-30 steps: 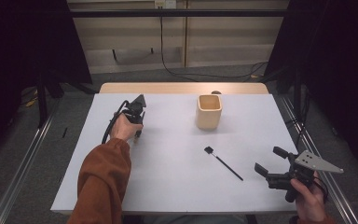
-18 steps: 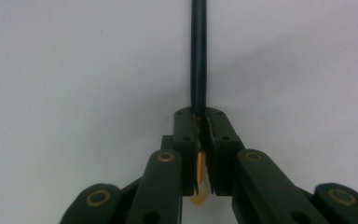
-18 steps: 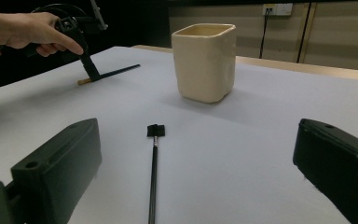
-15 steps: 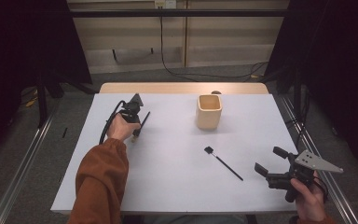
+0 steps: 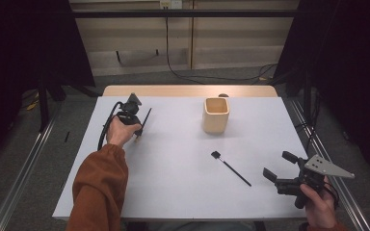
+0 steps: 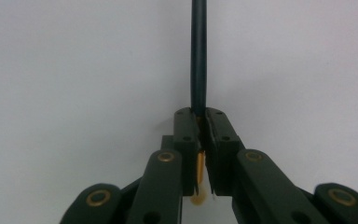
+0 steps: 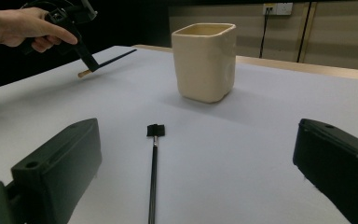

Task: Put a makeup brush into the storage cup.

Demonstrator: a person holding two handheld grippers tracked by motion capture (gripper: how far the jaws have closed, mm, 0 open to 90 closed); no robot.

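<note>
Two brushes counted: my left tool [image 5: 137,126] was clamped on the dark-handled brush [image 5: 145,120], lifted off the surface [image 5: 173,192]; the other brush [image 7: 153,172] lay just ahead of my open right tool [image 5: 275,167], the cup [image 5: 216,115] beyond it apparently unfilled.

The white-topped rectangular table [image 5: 173,192] spans the middle of the high view. The cream square-sided ceramic cup [image 5: 216,115] stands upright in its upper centre. Below and right of the cup, well apart from it, the thin black flat-headed brush [image 5: 230,168] lies flat, head toward upper left. At left centre, the black two-jaw left gripper [image 5: 138,129] holds the slender dark pencil-like stick with a tan end [image 5: 144,121] clear of the surface. At lower right, the black two-jaw right gripper [image 5: 279,167] sits near the table's edge, just right of the brush.
</note>
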